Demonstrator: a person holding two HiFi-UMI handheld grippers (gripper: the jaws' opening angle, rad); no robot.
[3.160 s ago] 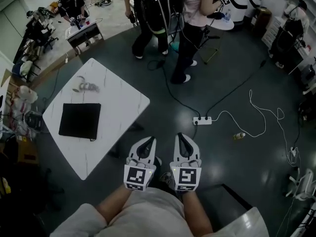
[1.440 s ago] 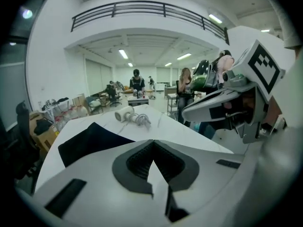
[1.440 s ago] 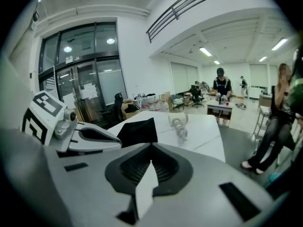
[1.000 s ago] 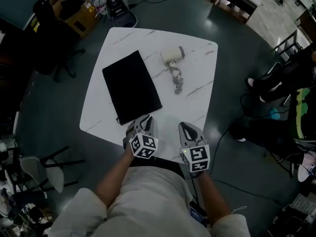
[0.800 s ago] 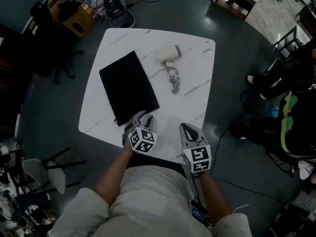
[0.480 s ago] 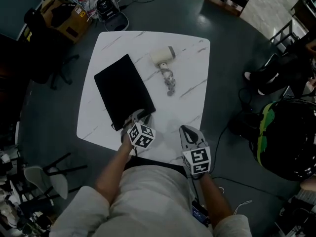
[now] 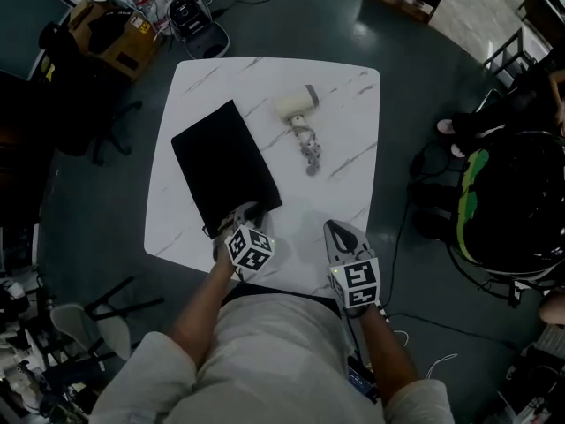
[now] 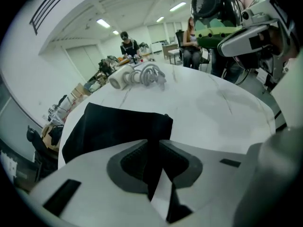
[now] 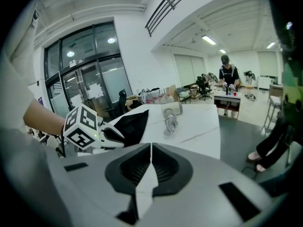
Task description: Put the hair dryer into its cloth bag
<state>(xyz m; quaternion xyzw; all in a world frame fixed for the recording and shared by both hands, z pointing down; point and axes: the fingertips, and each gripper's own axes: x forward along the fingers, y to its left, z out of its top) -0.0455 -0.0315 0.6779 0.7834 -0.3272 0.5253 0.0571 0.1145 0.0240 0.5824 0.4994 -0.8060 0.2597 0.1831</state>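
Note:
A flat black cloth bag [image 7: 225,166] lies on the left half of the white marble-look table [image 7: 353,131]. The white hair dryer [image 7: 296,104] lies beyond it with its coiled cord [image 7: 309,153] trailing toward me. My left gripper [image 7: 245,210] is at the bag's near corner. In the left gripper view the jaws [image 8: 154,143] straddle the bag's near edge [image 8: 113,126] and are closing, with a gap still showing between the pads. My right gripper [image 7: 335,230] hovers shut and empty over the table's near edge, to the right of the bag.
A person in a dark and green helmet-like rig [image 7: 508,201] stands right of the table. Chairs [image 7: 84,321] and boxes with gear [image 7: 124,25] stand to the left and far left. Cables lie on the dark floor [image 7: 424,325].
My left gripper went forward and down from the table's near edge to the bag's near corner, and its jaws came apart. The right gripper stayed in place, shut.

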